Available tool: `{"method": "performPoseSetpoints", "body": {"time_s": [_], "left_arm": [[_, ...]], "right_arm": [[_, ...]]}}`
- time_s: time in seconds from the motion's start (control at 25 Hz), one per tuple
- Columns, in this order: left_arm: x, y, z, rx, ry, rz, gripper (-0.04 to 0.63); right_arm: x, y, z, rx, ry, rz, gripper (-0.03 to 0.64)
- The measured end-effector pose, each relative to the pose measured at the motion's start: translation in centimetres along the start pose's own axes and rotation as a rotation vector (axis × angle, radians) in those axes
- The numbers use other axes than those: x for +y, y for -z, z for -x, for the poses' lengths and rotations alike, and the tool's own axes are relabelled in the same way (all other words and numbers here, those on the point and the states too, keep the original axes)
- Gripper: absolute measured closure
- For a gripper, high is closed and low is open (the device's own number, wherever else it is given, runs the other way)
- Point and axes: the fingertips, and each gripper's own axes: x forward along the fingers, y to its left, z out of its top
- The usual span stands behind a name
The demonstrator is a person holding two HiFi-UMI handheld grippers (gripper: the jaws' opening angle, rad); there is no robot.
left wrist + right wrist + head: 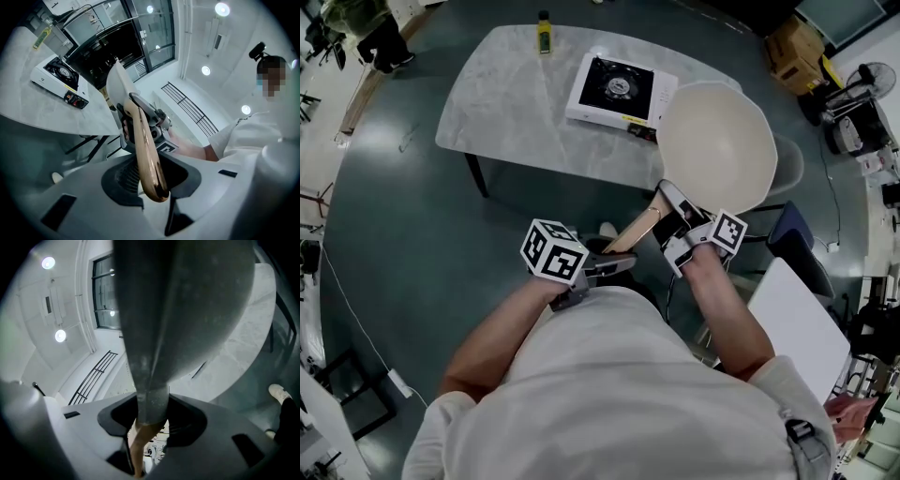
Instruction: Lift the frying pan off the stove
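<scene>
The frying pan (717, 145), cream inside, hangs in the air in front of the table, off the stove (619, 89). Its copper-brown handle (637, 230) runs back toward me. In the head view my right gripper (673, 220) is shut on the handle close to the pan bowl. My left gripper (617, 262) is shut on the handle's free end. The left gripper view shows the handle (145, 154) lying between the jaws of my left gripper (154, 187). In the right gripper view the pan's grey underside (178, 301) fills the top, and its neck sits in my right gripper (151, 416).
The white portable gas stove stands bare on the grey marble table (516, 103), with a yellow bottle (544, 33) at the far edge. A chair (795, 234) and a white board (797, 319) are on my right. Dark floor surrounds the table.
</scene>
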Motion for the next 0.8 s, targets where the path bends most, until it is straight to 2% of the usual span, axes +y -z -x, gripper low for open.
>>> {"method": "performPoseSetpoints", "body": {"time_s": [0.8], "left_arm": [[-3.2,2.3,0.4,0.024,0.045,-0.015,0.479]], "right_arm": [[1.2,2.2,3.2,-0.043,0.003,0.003,0.44]]}}
